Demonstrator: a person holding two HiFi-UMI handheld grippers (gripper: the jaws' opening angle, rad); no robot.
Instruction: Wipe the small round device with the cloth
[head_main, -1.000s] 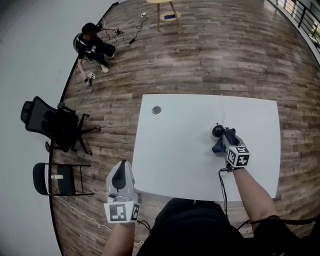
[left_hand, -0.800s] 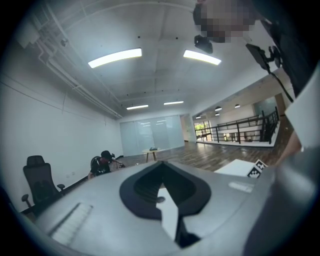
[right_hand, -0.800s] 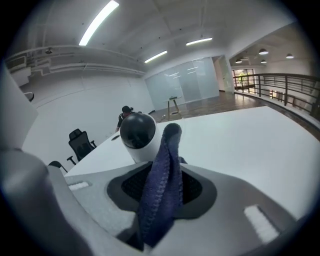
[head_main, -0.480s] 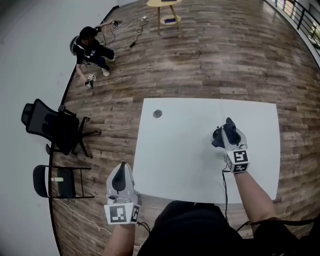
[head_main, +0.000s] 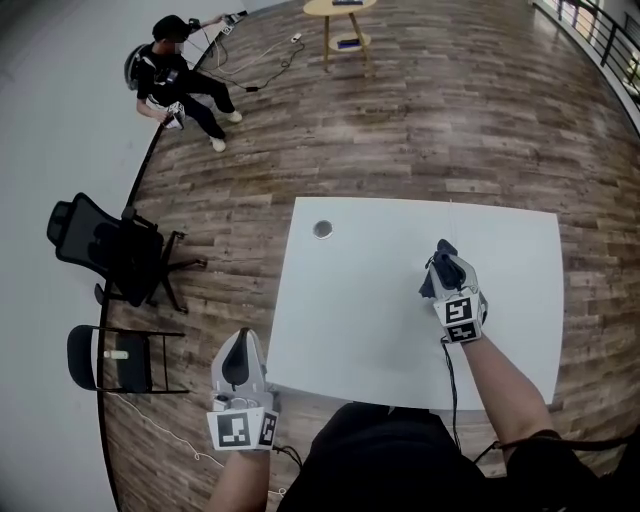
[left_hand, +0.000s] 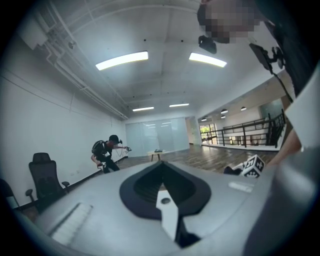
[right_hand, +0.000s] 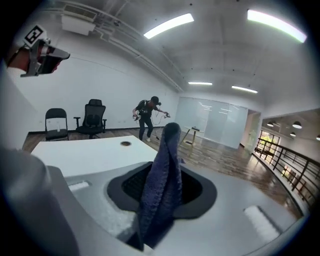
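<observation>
My right gripper (head_main: 444, 262) is over the right half of the white table (head_main: 360, 320), shut on a dark blue cloth (head_main: 431, 281). In the right gripper view the cloth (right_hand: 162, 185) stands up in a fold from between the jaws of that gripper (right_hand: 159, 200). The small round device shows in no view; the cloth and gripper cover the tabletop below them. My left gripper (head_main: 240, 350) hangs off the table's front left corner, over the floor. Seen in its own view, the left gripper (left_hand: 162, 192) has its jaws together with nothing between them.
A round cable hole (head_main: 322, 229) sits near the table's far left corner. An office chair (head_main: 105, 248) and a folding chair (head_main: 110, 358) stand left of the table. A person (head_main: 175, 75) stands far back left, near a small round table (head_main: 340, 10).
My right gripper has shifted slightly forward and left with the cloth, and the black round device that showed at its tip is now covered. The person at the back has stood up.
</observation>
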